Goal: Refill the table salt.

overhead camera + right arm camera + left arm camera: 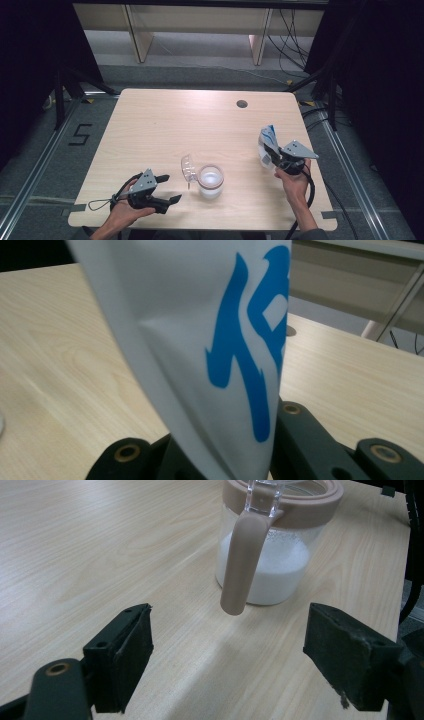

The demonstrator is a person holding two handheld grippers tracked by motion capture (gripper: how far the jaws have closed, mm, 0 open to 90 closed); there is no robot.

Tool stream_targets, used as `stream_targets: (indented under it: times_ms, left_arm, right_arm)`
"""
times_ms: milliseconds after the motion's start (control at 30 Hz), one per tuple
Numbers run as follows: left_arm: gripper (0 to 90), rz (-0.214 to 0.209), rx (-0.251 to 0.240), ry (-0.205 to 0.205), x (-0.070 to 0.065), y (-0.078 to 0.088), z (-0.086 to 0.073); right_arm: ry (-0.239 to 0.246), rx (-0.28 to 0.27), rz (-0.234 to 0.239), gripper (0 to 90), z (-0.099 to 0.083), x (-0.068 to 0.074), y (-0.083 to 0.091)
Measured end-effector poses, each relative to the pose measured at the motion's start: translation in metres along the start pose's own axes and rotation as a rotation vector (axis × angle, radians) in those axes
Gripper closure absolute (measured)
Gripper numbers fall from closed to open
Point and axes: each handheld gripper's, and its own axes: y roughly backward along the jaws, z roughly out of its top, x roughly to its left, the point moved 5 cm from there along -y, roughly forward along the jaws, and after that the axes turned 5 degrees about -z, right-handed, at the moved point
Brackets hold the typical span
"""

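i've got the white pouch (267,145) w/ blue print clamped in my right gripper (278,159), jaws pressed together on its lower part; in the right gripper view the pouch (200,340) rises straight up from between the jaws, creased down the middle, big blue character on its face. pouch is up off the table near the right edge, well apart from the jar. the jar (210,182) is clear w/ a dusty-pink rim and sits front-centre on the table, partly full of white powder; its clear lid (188,167) is flipped up on the left side. in the left gripper view the jar (272,555) is close ahead, a pink handle-like tab (243,565) hanging down its near side. my left gripper (169,187) rests low at the front left, jaws wide apart, nothing between them, aimed at the jar but not touching. surface is a pale wood-grain table (165,125) w/ rounded corners and a cable hole (242,104) near the far right. around it grey floor, a "5" marked on the floor (80,134) at left, cables on the right, dark curtains both sides, pale furniture legs at the back. pouch long axis runs roughly upright, top tilted a bit away and leftward in the high view. jar stands upright, mouth up.
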Motion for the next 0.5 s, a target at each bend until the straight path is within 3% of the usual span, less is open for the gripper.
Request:
stream_targets:
  times_ms: [100,133,500]
  left_arm:
    - [19.0,0.000,-0.001,0.000,0.000,0.000,0.000]
    - [19.0,0.000,-0.001,0.001,0.000,0.000,0.000]
    - [19.0,0.001,-0.002,0.003,0.000,0.000,0.000]
  right_arm:
    - [-0.023,0.009,-0.015,84.9,-0.004,-0.007,-0.003]
    - [-0.057,0.020,-0.013,84.9,-0.005,-0.006,-0.003]
    - [-0.033,0.041,0.009,84.9,-0.015,-0.005,-0.013]
